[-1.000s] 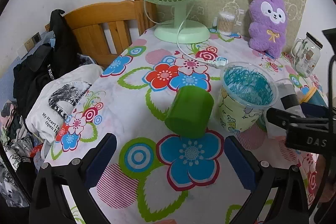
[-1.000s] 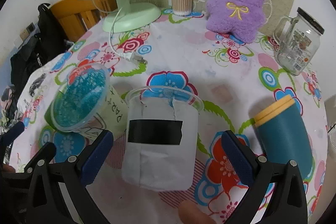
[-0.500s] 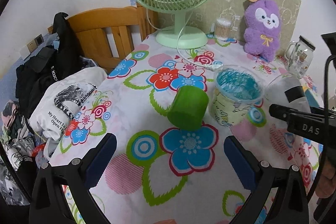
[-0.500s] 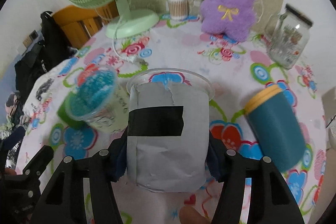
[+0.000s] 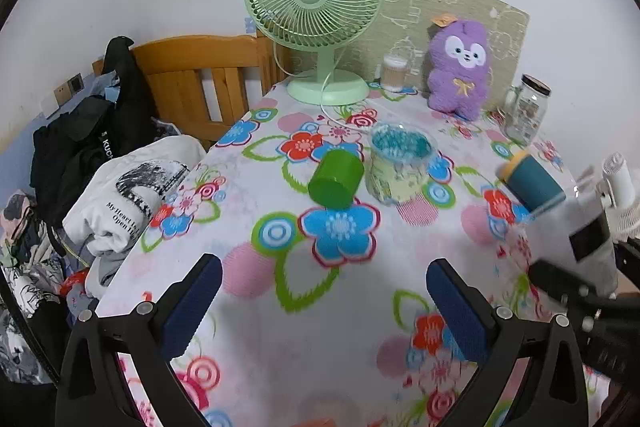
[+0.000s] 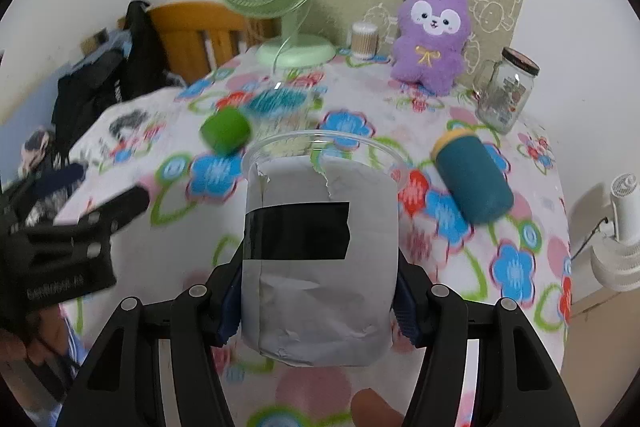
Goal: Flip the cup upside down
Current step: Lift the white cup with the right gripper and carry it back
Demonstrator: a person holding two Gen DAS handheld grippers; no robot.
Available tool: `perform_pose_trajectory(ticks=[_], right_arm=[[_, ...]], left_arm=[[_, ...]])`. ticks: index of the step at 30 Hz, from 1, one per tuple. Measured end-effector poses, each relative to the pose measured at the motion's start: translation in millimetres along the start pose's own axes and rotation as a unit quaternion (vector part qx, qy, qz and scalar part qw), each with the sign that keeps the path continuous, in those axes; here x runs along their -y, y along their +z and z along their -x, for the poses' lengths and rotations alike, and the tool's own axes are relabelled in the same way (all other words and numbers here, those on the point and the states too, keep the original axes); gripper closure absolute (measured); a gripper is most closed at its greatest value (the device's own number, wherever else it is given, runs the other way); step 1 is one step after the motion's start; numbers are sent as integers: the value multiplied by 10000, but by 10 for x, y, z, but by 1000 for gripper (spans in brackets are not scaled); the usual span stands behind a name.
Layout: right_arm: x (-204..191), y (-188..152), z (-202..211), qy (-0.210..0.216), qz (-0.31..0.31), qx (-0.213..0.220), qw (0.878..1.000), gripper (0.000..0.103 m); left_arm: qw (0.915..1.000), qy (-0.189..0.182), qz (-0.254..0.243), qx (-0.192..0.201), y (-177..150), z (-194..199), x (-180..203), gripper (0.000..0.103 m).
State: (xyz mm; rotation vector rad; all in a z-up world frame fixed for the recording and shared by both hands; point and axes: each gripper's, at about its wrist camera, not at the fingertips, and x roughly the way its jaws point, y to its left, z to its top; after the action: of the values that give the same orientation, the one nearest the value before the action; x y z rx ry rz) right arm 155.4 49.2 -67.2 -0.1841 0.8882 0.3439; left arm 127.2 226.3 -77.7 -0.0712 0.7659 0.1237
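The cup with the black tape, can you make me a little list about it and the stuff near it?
held cup: clear plastic cup wrapped in grey paper with black tape, upright, mouth up
holder: right gripper, shut on its sides
left gripper: open, holding nothing
flipped yet: no
other cups: green plastic cup on its side; teal cup with yellow rim on its side
table: floral tablecloth

Clear paper-wrapped cup (image 6: 320,259) — upright; rim up

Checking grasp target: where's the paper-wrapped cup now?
In the right wrist view, the paper-wrapped cup sits centre-frame, clamped upright in the right hand-held gripper.
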Motion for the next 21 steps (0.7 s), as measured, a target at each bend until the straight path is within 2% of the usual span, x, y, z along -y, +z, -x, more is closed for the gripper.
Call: perform_pose_trajectory(ticks=[11, 21], right_arm=[[-61, -758, 276, 19, -262, -374, 9990, 39], [-10, -1038, 449, -65, -434, -520, 9977, 39]], left_arm=[[9993, -135, -331, -135, -536, 320, 122, 0], [9977, -319, -540, -254, -773, 442, 271, 0]])
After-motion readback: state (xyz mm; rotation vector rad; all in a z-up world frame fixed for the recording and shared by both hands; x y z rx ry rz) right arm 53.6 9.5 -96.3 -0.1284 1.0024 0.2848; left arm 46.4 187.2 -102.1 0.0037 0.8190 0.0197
